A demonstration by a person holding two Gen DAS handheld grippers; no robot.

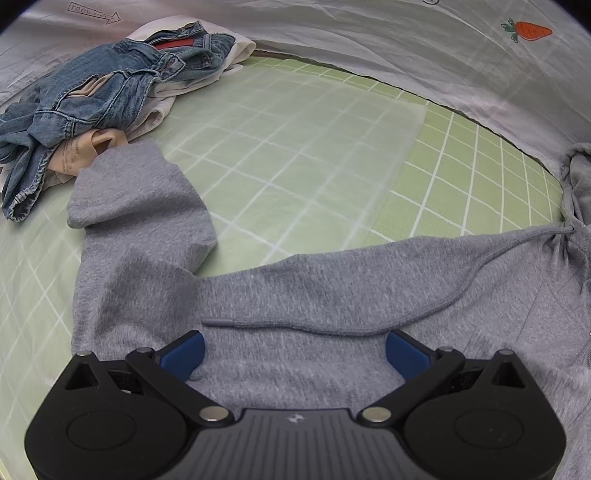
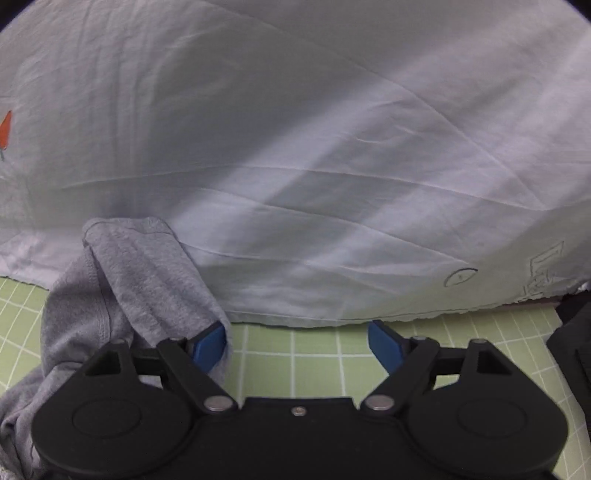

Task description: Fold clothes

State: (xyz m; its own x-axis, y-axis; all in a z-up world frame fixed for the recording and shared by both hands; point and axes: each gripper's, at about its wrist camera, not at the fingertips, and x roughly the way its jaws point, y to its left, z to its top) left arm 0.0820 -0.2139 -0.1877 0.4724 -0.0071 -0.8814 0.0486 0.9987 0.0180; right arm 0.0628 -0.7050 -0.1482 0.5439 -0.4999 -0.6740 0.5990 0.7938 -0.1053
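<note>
A grey hoodie (image 1: pixel 314 295) lies spread on the green grid mat (image 1: pixel 295 147), one sleeve (image 1: pixel 140 206) bent up at the left and a drawstring (image 1: pixel 332 325) across it. My left gripper (image 1: pixel 294 356) is open just above the hoodie's body, holding nothing. In the right wrist view, part of the hoodie, perhaps its hood, (image 2: pixel 129 288) lies bunched at the left against a white sheet. My right gripper (image 2: pixel 297 345) is open over the mat (image 2: pixel 314 354), its left fingertip (image 2: pixel 210 345) touching the grey fabric's edge.
A pile of blue denim and pale clothes (image 1: pixel 96 92) lies at the far left of the mat. A white wrinkled sheet (image 1: pixel 406 44) with a carrot print (image 1: pixel 528 30) borders the mat's far side. A dark object (image 2: pixel 574 350) sits at the right edge.
</note>
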